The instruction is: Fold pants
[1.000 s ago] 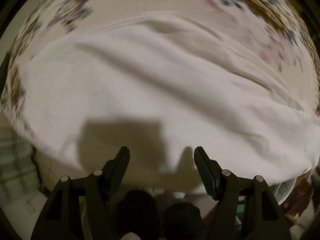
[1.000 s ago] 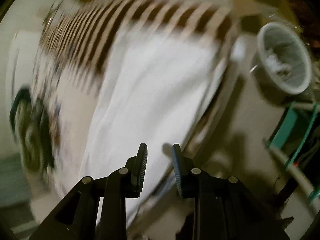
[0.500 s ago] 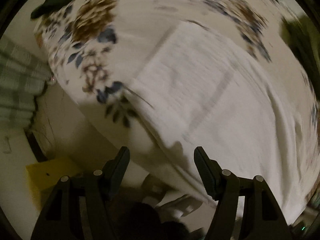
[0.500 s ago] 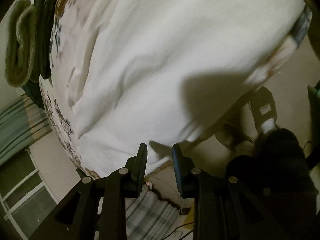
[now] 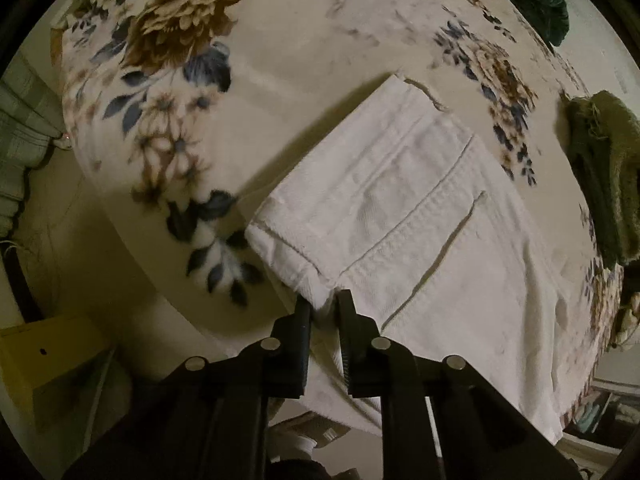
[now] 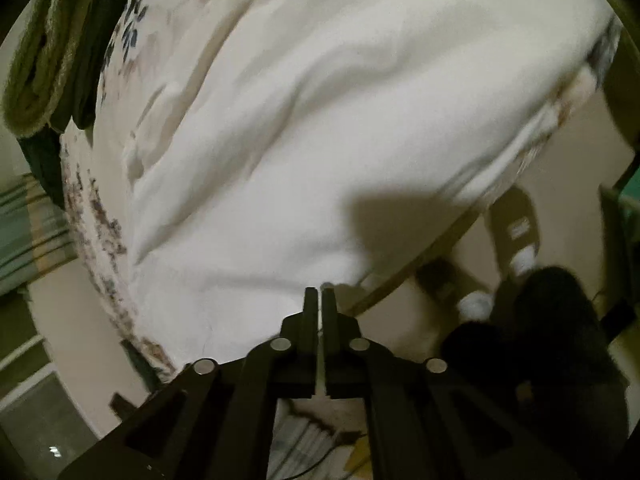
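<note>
White pants (image 5: 420, 216) lie on a floral bedspread (image 5: 248, 64), waistband and back pocket toward the left wrist view. My left gripper (image 5: 325, 300) is shut on the near corner of the waistband at the bed's edge. In the right wrist view the pants (image 6: 320, 120) fill the frame as a wide white cloth, slightly blurred. My right gripper (image 6: 320, 294) is shut on the near edge of the pants, a thin strip of cloth between its jaws.
Green folded garments (image 5: 604, 176) lie at the bed's far right, also in the right wrist view (image 6: 44, 52). A yellow box (image 5: 52, 356) stands on the floor at left. The person's slippered feet (image 6: 516, 236) stand by the bed's edge.
Both grippers have closed: the left, wide open before, now pinches the waistband corner; the right has shut on the pants' edge. Both moved in to the bed's edge.
</note>
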Tool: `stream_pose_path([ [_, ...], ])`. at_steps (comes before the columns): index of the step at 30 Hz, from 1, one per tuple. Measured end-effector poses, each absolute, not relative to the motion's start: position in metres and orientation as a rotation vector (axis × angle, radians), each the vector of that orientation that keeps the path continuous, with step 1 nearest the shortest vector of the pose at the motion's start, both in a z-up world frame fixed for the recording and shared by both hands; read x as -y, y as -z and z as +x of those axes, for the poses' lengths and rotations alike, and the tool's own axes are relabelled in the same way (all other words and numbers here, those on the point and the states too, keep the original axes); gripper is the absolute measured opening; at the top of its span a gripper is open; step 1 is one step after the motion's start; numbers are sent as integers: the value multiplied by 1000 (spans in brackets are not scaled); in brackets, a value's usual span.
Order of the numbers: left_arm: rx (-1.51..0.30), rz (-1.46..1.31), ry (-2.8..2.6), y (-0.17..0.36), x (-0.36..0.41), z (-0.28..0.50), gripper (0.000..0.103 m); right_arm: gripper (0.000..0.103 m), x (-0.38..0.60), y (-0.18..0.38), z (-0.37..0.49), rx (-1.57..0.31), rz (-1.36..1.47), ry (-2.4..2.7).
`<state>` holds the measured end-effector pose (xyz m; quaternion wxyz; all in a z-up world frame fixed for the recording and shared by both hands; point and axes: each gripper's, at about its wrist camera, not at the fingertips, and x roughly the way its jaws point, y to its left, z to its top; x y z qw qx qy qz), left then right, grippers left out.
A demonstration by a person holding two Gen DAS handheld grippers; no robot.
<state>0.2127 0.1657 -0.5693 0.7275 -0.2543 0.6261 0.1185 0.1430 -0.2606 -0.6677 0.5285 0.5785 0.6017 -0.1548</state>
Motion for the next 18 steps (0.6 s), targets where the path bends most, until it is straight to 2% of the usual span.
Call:
stream_pose_path([
  [1,-1385,-563,-258,571,-165,211,11,19,257,673,143,-1447,1410,369],
  [2,-1390,-561,-254,571,-165,212,11,32,257,678,141,-1448,1426,381],
  [6,-1397,-538,-236,569,-164,214,11,34,255,699,136,-1430,1495,419],
  [7,-1397,-540,-233,571,-171,216,11,33,257,700,134,-1414,1497,435],
  [8,-1399,-541,-231,572,-170,218,11,18,258,699,134,-1392,1485,459],
  [10,-1403,-539,-224,569,-169,218,11,7,257,691,137,-1398,1415,471],
  [14,-1410,-519,-217,566,-171,214,11,2,248,676,136,-1458,1306,467],
  [18,-1432,-499,-213,572,-175,205,11,3,246,684,130,-1481,1302,461],
])
